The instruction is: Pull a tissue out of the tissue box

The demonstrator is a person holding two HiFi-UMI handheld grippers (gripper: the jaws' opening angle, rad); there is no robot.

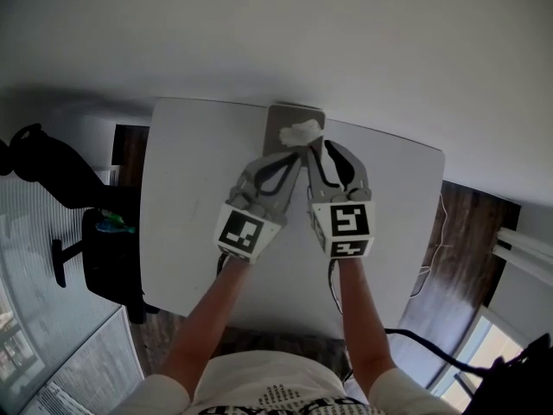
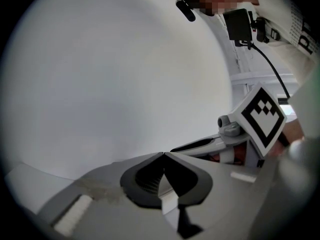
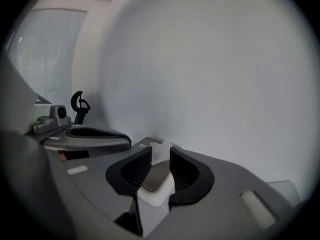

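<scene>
A taupe tissue box (image 1: pixel 281 121) stands at the far edge of the white table (image 1: pixel 190 206), and a white tissue (image 1: pixel 301 131) pokes up from its top. Both grippers sit side by side just in front of it. My left gripper (image 1: pixel 289 156) (image 2: pixel 163 155) is shut, its tips meeting with nothing between them. My right gripper (image 1: pixel 318 145) (image 3: pixel 160 148) is open. In the right gripper view the tissue (image 3: pixel 161 154) and the box top (image 3: pixel 156 181) show in the gap between its jaws; the pads do not press on the tissue.
A pale wall rises directly behind the table. A black office chair (image 1: pixel 95 249) stands on the dark wood floor at the left. A black cable (image 1: pixel 428 342) runs across the floor at the lower right. Windows show at the lower corners.
</scene>
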